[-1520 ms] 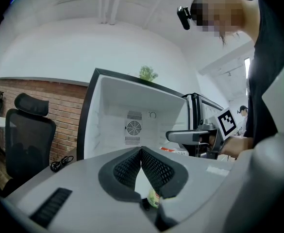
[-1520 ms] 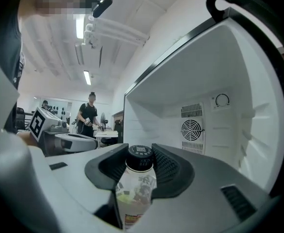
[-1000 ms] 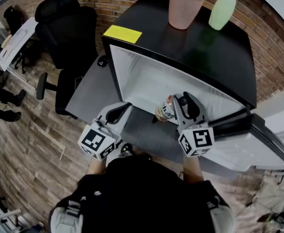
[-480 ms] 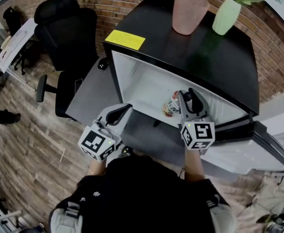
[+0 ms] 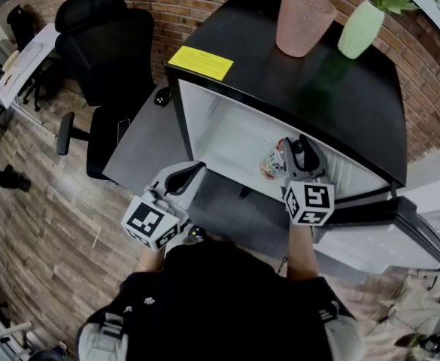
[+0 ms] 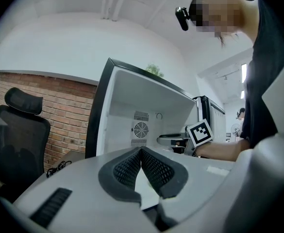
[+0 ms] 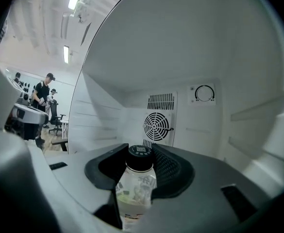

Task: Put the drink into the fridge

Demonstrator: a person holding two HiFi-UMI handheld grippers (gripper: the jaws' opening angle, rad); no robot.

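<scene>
The drink, a clear bottle with a black cap and a printed label, sits between the jaws of my right gripper, which is shut on it. In the head view the bottle and right gripper reach into the open white fridge. The right gripper view looks into the fridge cavity, with a round fan grille on the back wall. My left gripper hangs in front of the fridge, low and to the left, its jaws shut with nothing between them.
The fridge door stands swung open at the right. On the fridge's black top are a pink cup, a green vase with a plant, and a yellow sticker. A black office chair stands left on the wood floor.
My right gripper has carried the bottle up and forward from the fridge's front edge into the cavity. The left gripper has stayed in place.
</scene>
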